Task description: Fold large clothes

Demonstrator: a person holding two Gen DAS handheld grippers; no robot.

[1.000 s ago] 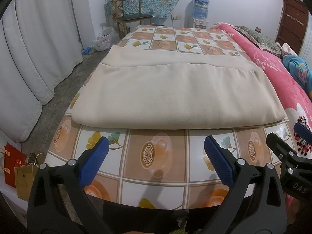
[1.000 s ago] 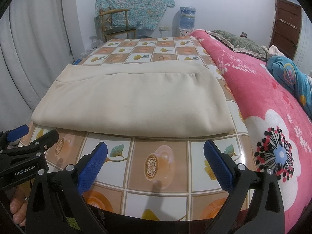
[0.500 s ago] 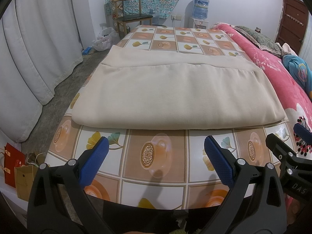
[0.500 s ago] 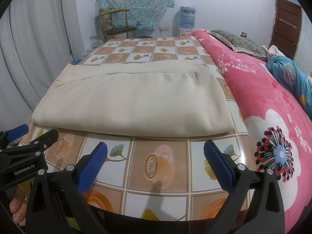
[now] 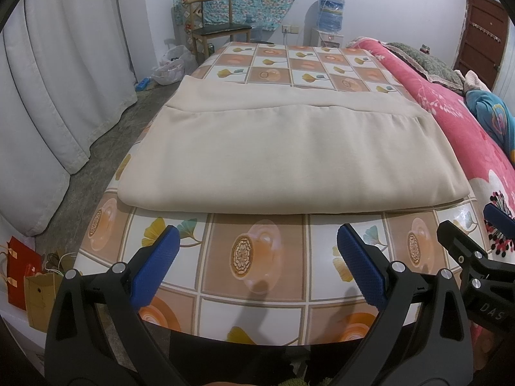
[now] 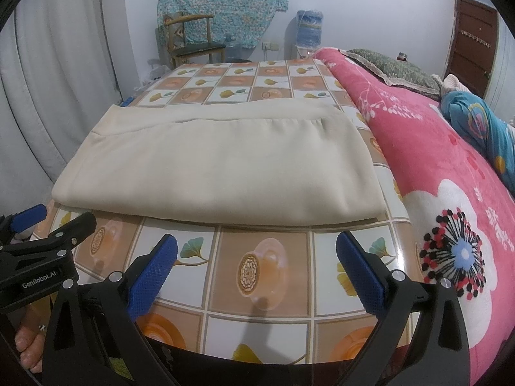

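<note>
A large beige cloth (image 5: pixel 283 154) lies folded flat on the patterned tabletop (image 5: pixel 257 257); it also shows in the right wrist view (image 6: pixel 222 167). Its folded edge faces me. My left gripper (image 5: pixel 257 257) is open and empty, held over the table's near edge, short of the cloth. My right gripper (image 6: pixel 257 257) is open and empty, also over the near edge. The right gripper's tip shows at the right of the left wrist view (image 5: pixel 476 244). The left gripper's tip shows at the left of the right wrist view (image 6: pixel 42 234).
A pink flowered blanket (image 6: pixel 450 193) covers a bed along the table's right side. White curtains (image 5: pixel 48 96) hang at the left. A chair (image 5: pixel 219 32) and a water dispenser (image 5: pixel 330 16) stand at the far wall. Paper bags (image 5: pixel 29 283) sit on the floor at the left.
</note>
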